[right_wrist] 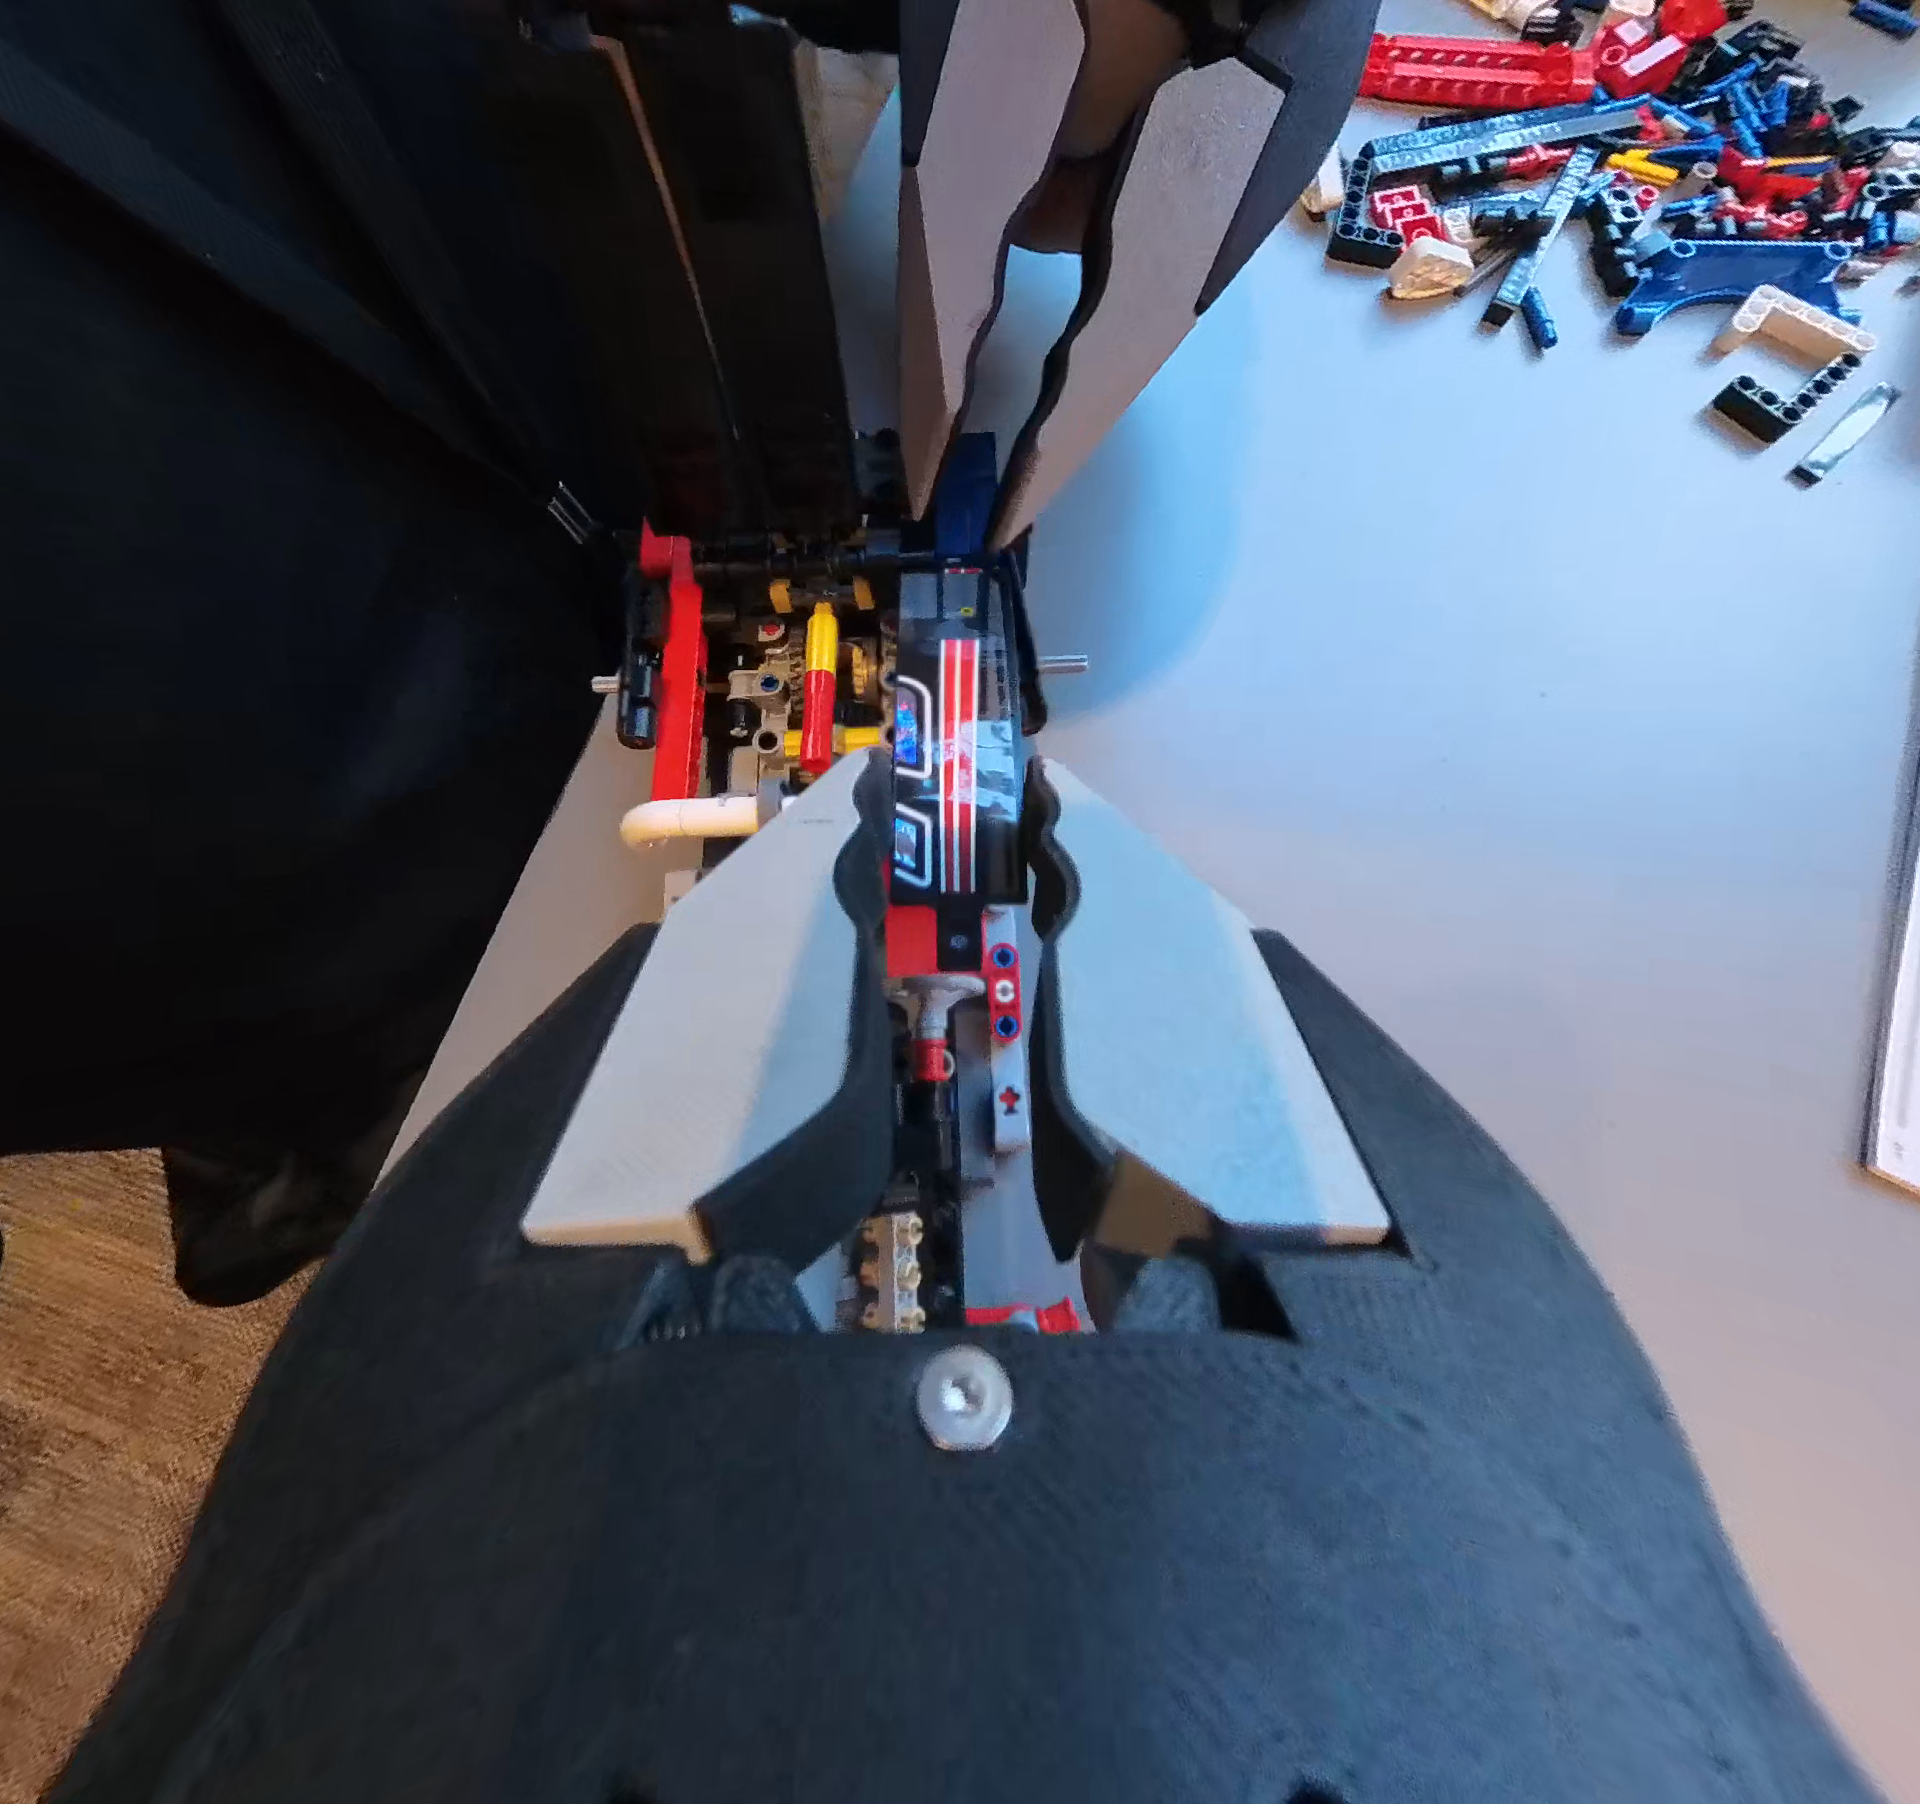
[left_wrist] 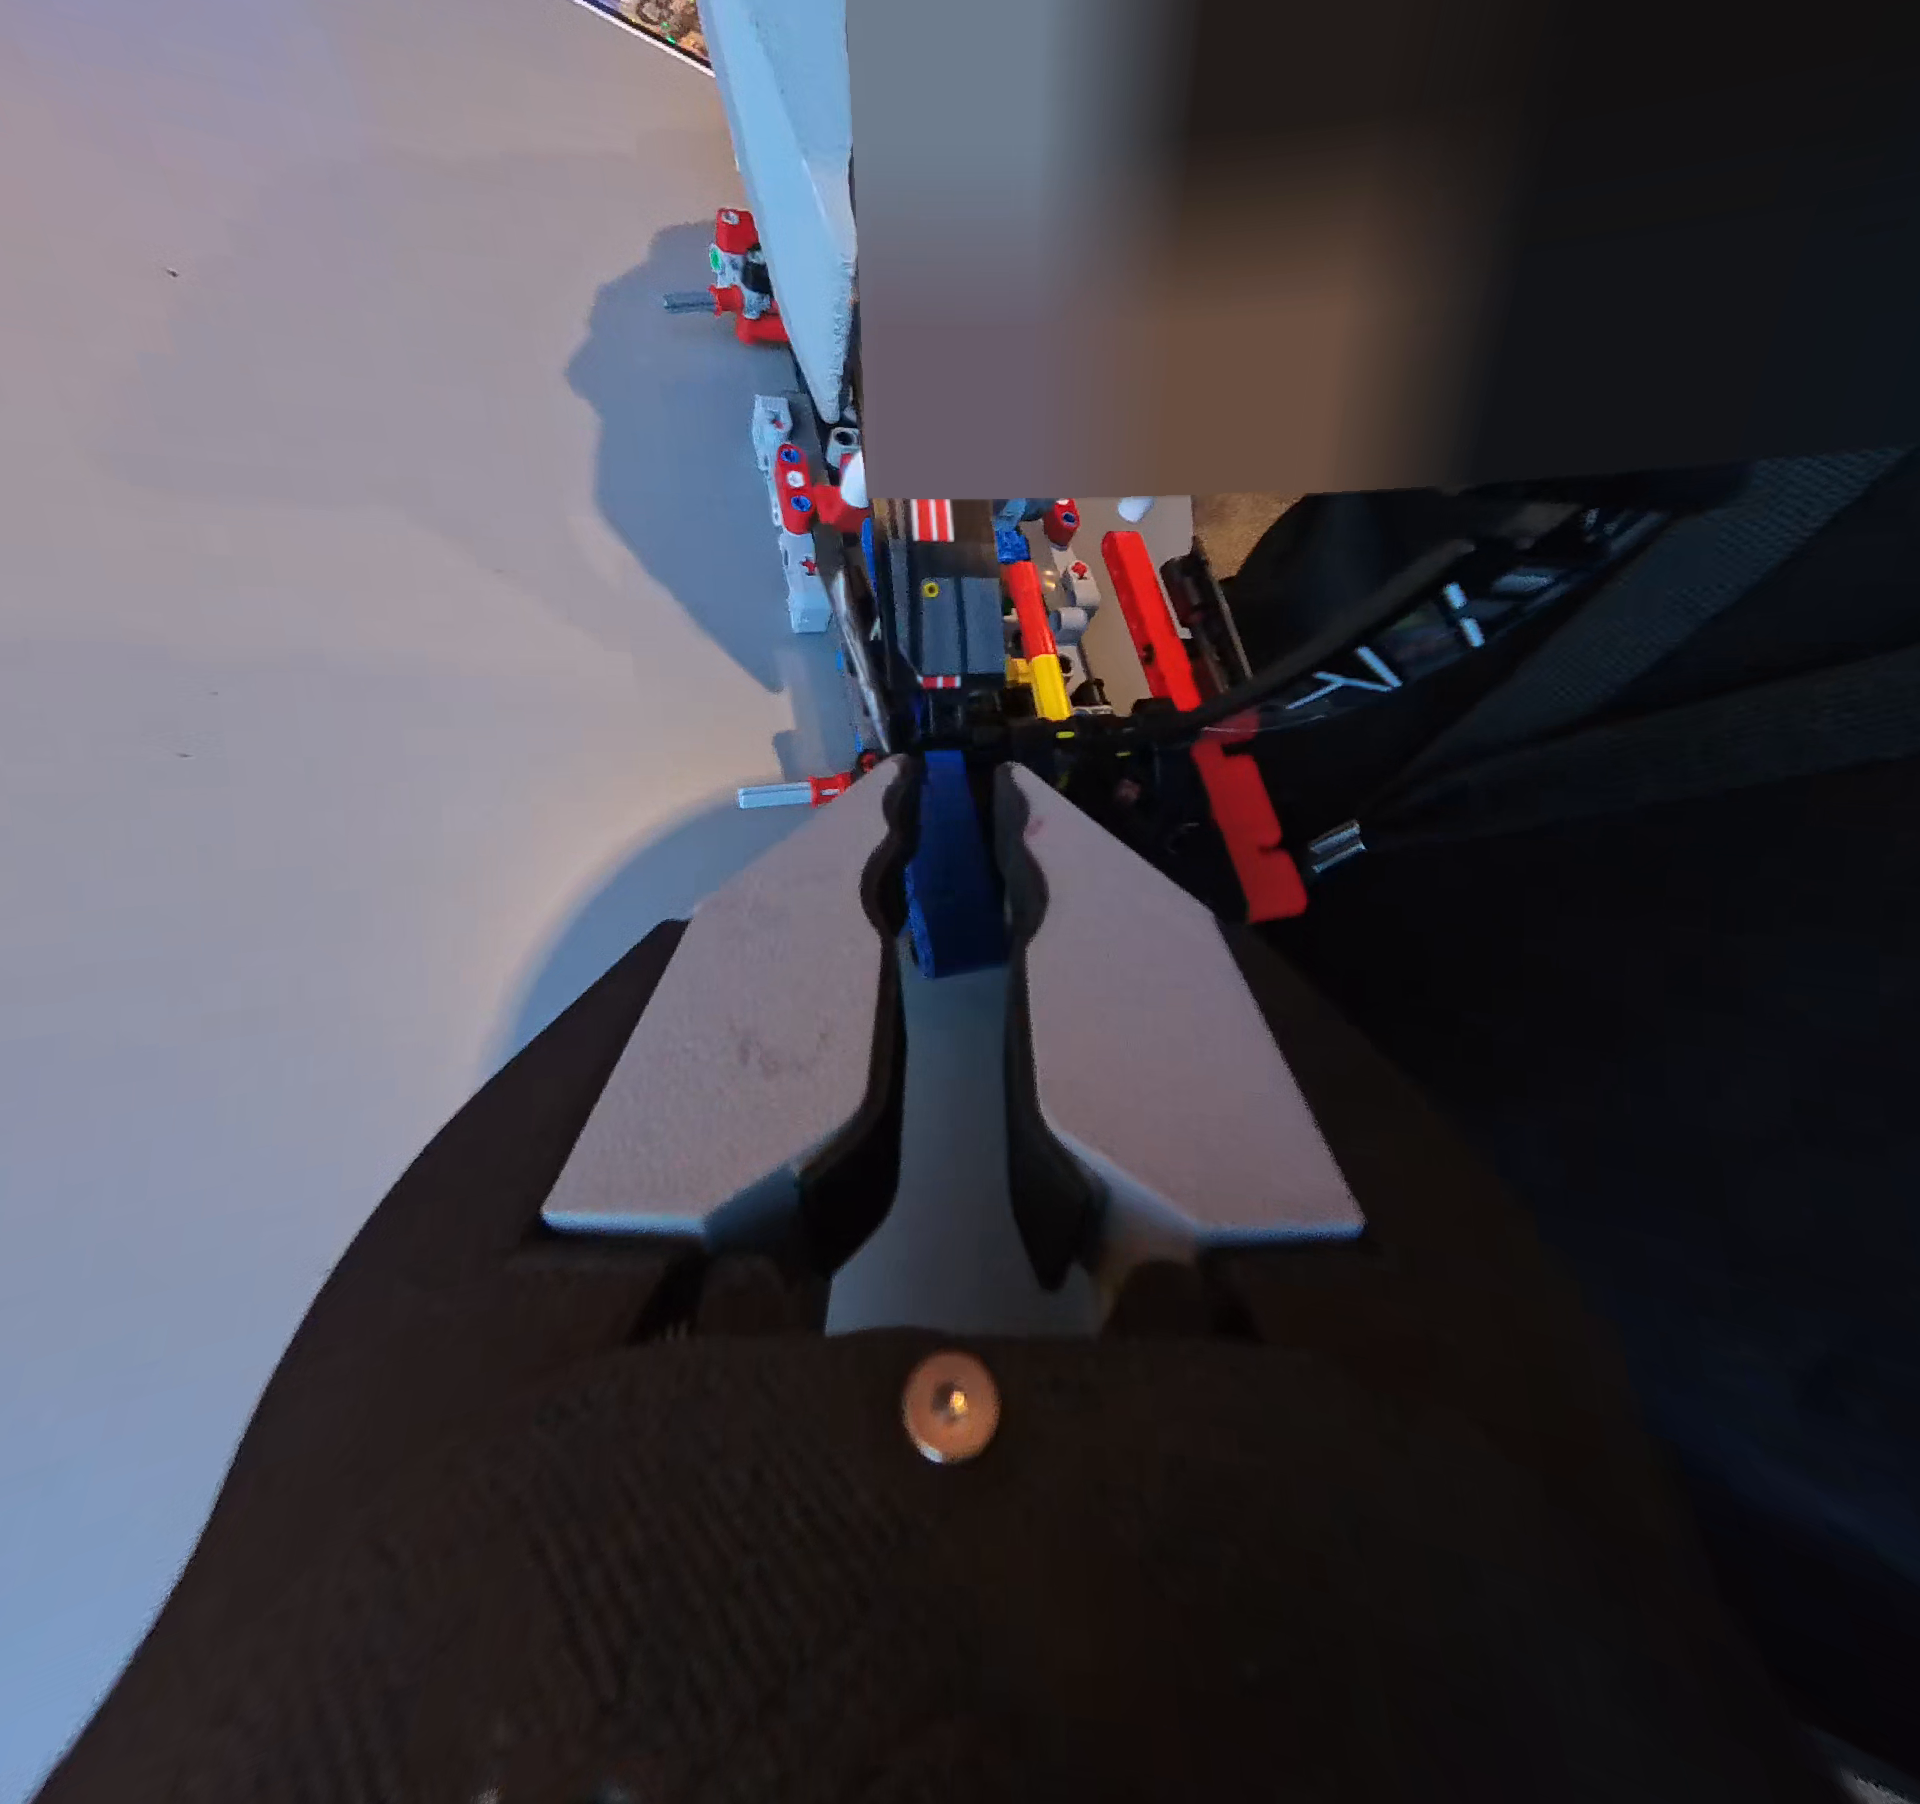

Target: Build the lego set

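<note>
I see the model (right_wrist: 831, 674) at worktop (right_wrist: 1455, 715) edge | my left tongs (right_wrist: 961, 518) on its far end | right tongs (right_wrist: 956, 819) on near end | loose parts pile (right_wrist: 1621, 144) far right | booklet (right_wrist: 1896, 1027) right

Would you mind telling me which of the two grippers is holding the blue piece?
The left gripper: it pinches the blue piece, while the right gripper clamps the black striped panel of the model.
</note>
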Action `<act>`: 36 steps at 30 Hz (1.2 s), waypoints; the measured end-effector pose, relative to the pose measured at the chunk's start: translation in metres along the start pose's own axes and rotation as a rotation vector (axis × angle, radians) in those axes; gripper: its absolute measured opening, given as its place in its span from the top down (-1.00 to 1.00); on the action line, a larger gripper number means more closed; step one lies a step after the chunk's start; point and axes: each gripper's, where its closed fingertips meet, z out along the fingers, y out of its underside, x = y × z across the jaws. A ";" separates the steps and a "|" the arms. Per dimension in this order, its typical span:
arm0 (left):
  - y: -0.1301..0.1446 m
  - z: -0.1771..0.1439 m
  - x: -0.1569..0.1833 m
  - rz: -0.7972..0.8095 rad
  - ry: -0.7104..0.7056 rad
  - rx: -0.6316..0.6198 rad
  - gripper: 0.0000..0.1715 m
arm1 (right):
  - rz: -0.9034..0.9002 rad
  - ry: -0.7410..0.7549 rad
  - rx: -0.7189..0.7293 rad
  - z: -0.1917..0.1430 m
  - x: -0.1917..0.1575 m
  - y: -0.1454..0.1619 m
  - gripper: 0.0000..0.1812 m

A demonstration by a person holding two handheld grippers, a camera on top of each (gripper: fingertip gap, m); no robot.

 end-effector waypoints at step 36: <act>0.000 0.009 0.013 0.207 0.001 -0.031 0.92 | -0.124 -0.134 -0.023 0.003 -0.011 0.006 0.76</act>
